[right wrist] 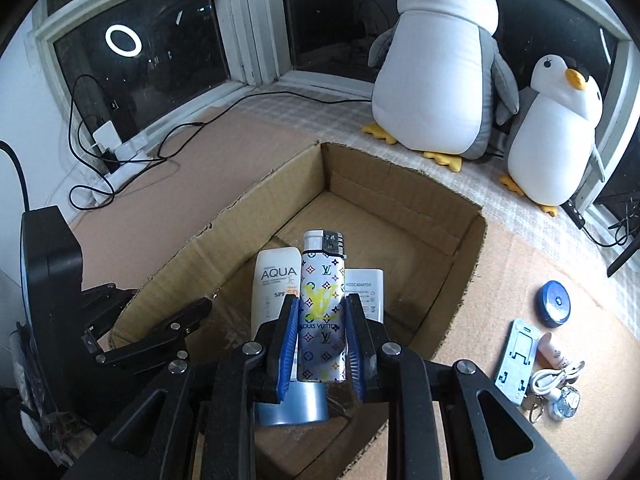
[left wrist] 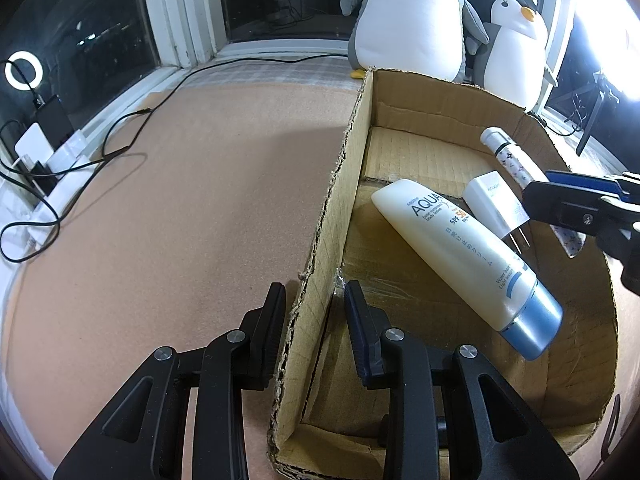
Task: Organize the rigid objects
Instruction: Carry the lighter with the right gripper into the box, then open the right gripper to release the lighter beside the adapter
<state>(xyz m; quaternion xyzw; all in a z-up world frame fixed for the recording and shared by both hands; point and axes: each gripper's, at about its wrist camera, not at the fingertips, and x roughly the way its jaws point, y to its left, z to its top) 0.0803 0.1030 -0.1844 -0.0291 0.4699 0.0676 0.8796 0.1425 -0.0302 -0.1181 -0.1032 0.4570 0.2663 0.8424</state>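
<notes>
Black fingers of the right gripper [right wrist: 322, 344] pinch a patterned lighter [right wrist: 323, 312], held upright above the open cardboard box [right wrist: 404, 204]. Left gripper [left wrist: 314, 316] fingers clamp the box's near wall. Inside the box lie a sunscreen tube [left wrist: 468, 264] and a white adapter [left wrist: 496, 204], touching. Unsorted items, including a blue round case [right wrist: 554, 303], rest on the desk [right wrist: 500, 280] beside the box.

Open floor at far end of box [right wrist: 404, 216]; lotion tube [left wrist: 460, 256] and adapter [left wrist: 494, 204] nearer.
</notes>
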